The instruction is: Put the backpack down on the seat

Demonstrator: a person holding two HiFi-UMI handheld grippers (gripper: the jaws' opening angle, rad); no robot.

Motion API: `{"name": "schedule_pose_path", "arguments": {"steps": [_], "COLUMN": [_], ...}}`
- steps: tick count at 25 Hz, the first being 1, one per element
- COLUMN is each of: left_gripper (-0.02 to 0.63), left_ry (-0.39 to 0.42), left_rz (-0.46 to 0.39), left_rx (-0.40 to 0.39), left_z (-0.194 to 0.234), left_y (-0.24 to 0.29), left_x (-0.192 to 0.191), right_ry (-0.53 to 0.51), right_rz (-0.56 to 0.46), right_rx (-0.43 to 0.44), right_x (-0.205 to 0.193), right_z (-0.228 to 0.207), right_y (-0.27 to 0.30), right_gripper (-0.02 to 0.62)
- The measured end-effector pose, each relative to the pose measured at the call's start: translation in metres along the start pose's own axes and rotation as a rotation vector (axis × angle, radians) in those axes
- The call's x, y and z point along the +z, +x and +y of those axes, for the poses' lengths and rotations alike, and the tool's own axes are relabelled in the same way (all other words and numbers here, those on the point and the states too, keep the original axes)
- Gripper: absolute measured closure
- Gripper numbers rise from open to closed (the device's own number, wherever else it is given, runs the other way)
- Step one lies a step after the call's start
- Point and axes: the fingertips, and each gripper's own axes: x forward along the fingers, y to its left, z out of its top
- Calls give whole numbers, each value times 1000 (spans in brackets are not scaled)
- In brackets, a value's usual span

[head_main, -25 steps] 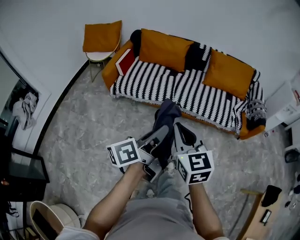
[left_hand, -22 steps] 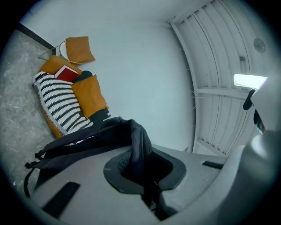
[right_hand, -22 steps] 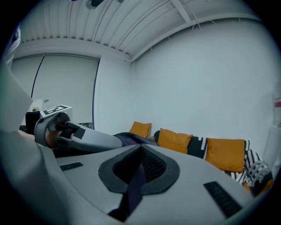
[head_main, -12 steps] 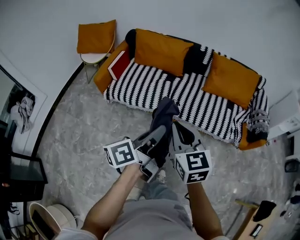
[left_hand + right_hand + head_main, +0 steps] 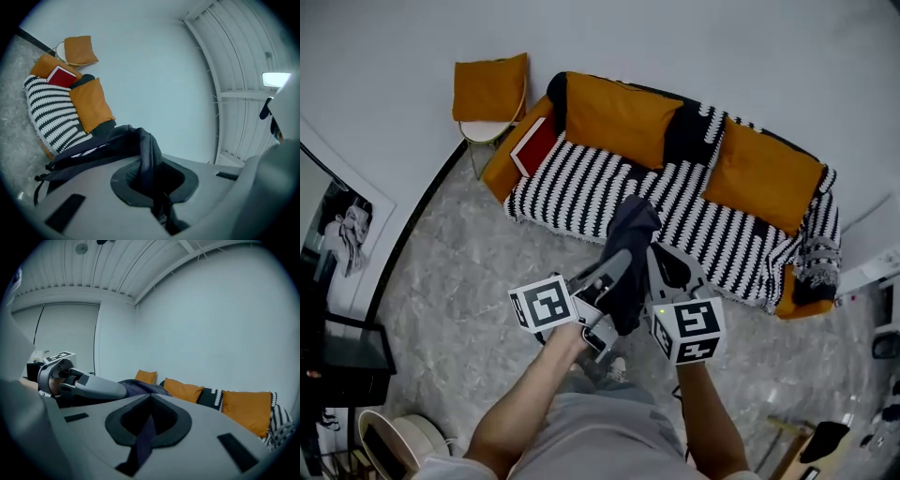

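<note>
Obscured and cropped items, all views.
Backpack (image 5: 630, 225): lower part is behind the left gripper (image 5: 623, 260) and right gripper (image 5: 659, 255); its straps vanish inside both closed pairs of jaws. Sofa (image 5: 243, 411): far end is cut by the right gripper view's rim. Framed picture (image 5: 342, 239), round pale container (image 5: 422, 422): cropped at head-view edges. Dark objects (image 5: 825, 439), lower right: too small to identify.

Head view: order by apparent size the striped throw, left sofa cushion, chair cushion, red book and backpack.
1. striped throw
2. left sofa cushion
3. chair cushion
4. red book
The backpack looks roughly cushion-sized, but it hangs nearer the camera, so it is left unranked.
</note>
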Motion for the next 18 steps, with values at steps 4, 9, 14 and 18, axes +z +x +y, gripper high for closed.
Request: {"name": "schedule_pose_path", "arguments": {"steps": [4, 9, 14, 18], "left_gripper": [584, 584, 584, 584], "left_ry": [-19, -36, -48, -57], "left_rz": [3, 16, 15, 20], "left_rx": [-16, -16, -16, -17], "left_z": [4, 17, 43, 67], "left_y": [18, 40, 60, 73], "left_x": [7, 18, 49, 81], "right_ry": [-4, 0, 1, 4], "right_rz": [3, 14, 28, 44], "right_rx": [-4, -17, -22, -22], "right_x": [3, 3, 6, 9], "right_z": [-13, -30, -44, -50], "right_y": [9, 27, 67, 111], "right_gripper": [594, 594, 594, 594]}}
